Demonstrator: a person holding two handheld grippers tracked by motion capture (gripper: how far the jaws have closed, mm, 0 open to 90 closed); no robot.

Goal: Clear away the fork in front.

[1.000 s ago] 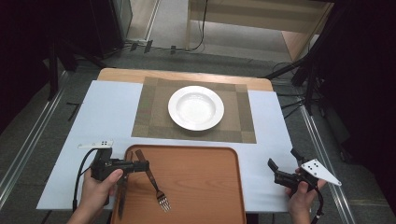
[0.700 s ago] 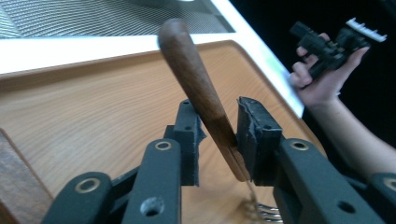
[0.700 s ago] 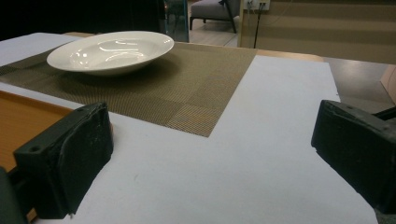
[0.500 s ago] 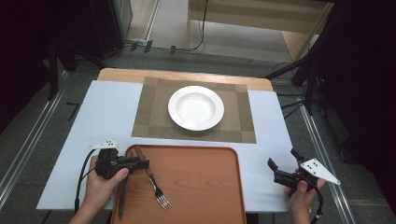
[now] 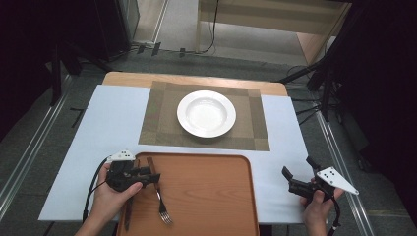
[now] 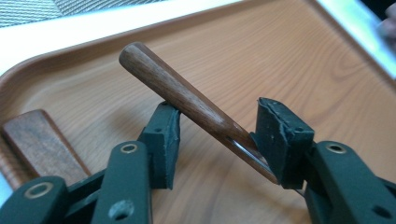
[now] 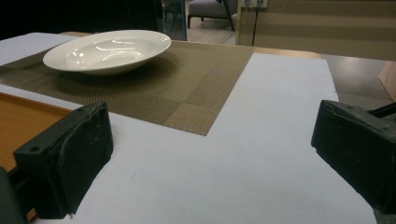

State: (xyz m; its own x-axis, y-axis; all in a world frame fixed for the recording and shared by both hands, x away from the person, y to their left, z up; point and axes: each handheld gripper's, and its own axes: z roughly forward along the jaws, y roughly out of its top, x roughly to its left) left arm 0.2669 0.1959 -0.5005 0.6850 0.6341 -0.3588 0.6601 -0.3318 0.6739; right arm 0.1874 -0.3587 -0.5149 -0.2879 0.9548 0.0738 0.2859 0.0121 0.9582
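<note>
While the left claw (image 5: pixel 153 178) sits low over the near left part of the rectangular orange-brown wooden tray (image 5: pixel 211 196), its jaws have just been opening, and they now stand partly apart around the dark wooden handle of the metal fork (image 6: pixel 187 100). In the left claw view that handle runs slantwise between the two pads (image 6: pixel 163 140): it lies against the right-hand pad low down and passes just by the top corner of the left-hand one, and whether either pad is pressing on it I cannot tell; the gap between the pads is wider than the handle. In the high view the fork (image 5: pixel 161 201) lies on the tray with its tines pointing toward the person and its handle end up at the claw. Just left of it, along the tray's left edge, lies a second utensil with a flat brown wooden handle (image 5: pixel 129 209), seen also at the lower left of the left claw view.

The right claw (image 5: pixel 287 178) is held over the white sheet covering the desk (image 5: pixel 108 123), off the tray's right side, jaws wide with nothing between them. Beyond the tray a round white ceramic soup plate (image 5: pixel 206 113) rests on a woven olive-brown placemat (image 5: pixel 157 123), well apart from both claws.
</note>
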